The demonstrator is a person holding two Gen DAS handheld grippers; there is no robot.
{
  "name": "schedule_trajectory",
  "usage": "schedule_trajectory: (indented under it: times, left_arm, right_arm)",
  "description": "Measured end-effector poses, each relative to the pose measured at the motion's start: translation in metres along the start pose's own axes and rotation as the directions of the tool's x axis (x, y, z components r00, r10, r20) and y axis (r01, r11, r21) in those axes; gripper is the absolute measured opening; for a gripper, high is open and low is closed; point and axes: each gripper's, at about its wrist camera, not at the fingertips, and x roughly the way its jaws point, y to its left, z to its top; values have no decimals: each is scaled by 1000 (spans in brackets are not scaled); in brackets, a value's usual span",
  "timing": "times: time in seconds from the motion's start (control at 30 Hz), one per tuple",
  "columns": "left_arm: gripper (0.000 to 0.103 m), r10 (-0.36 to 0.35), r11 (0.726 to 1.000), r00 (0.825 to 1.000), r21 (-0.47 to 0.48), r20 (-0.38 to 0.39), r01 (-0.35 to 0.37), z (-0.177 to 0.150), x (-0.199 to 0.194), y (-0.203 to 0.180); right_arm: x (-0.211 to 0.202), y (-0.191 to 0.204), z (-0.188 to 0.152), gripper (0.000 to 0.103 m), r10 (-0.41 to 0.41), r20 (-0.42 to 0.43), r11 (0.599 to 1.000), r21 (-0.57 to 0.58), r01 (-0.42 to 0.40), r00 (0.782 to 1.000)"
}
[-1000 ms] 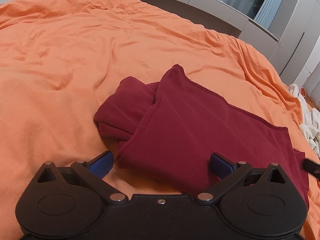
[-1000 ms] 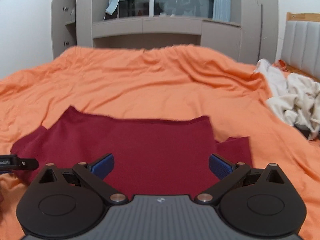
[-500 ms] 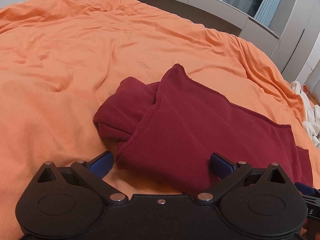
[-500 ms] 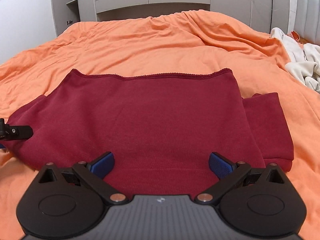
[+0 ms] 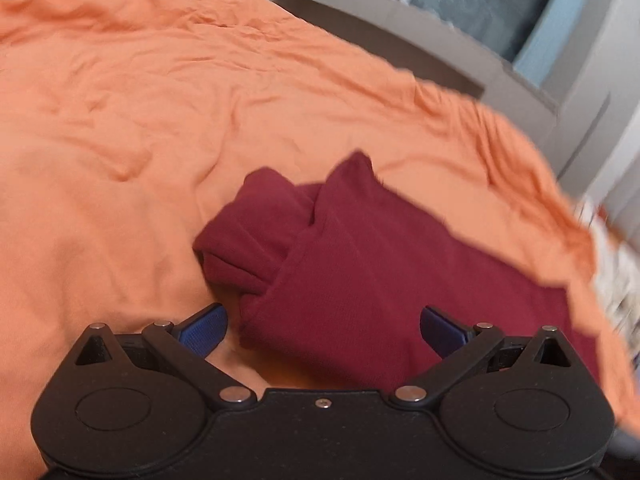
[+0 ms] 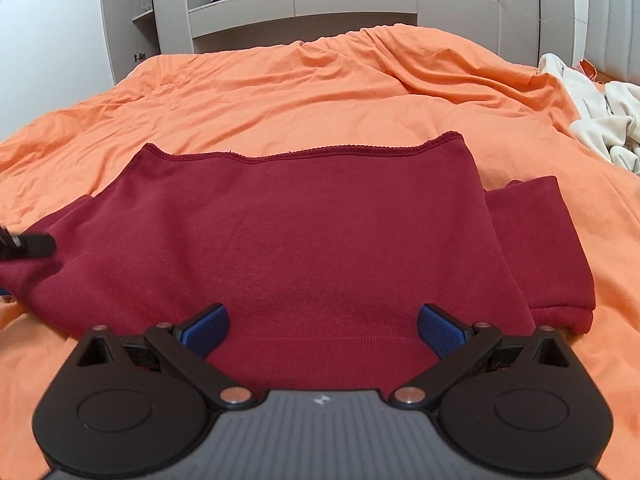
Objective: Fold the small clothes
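Note:
A dark red garment [image 6: 304, 240] lies folded flat on the orange bed cover [image 6: 320, 92], its stitched hem at the far side and a folded sleeve sticking out at the right. My right gripper [image 6: 323, 326] hovers open over its near edge, nothing between the blue pads. In the left wrist view the same dark red garment [image 5: 372, 268] shows its bunched left end and sleeve fold. My left gripper [image 5: 323, 328] is open just short of that left corner, holding nothing. A black part of the left gripper [image 6: 30, 245] shows at the left edge of the right wrist view.
A heap of cream-white clothes [image 6: 600, 120] lies at the right side of the bed. Grey cabinets and shelves [image 6: 360, 4] stand beyond the far edge of the bed. Wrinkled orange bed cover [image 5: 140, 140] stretches to the left of the garment.
The right gripper has come down and closer over the garment. The left view has shifted and blurred with motion, staying near the garment's left corner. Both grippers stay open.

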Motion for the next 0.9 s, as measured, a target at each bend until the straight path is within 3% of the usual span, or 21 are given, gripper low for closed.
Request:
schedule_trajectory:
  times: [0.13, 0.5, 0.9]
  left_arm:
    - [102, -47, 998, 998, -44, 30, 48, 6, 1, 4]
    - [89, -1, 999, 999, -39, 42, 3, 7, 8, 2]
    - [92, -54, 998, 999, -22, -6, 54, -5, -1, 0]
  right_arm:
    - [0, -3, -4, 103, 14, 16, 1000, 17, -14, 1000]
    - [-1, -3, -8, 103, 18, 37, 999, 25, -19, 999]
    - [-1, -2, -9, 103, 17, 43, 999, 26, -18, 999]
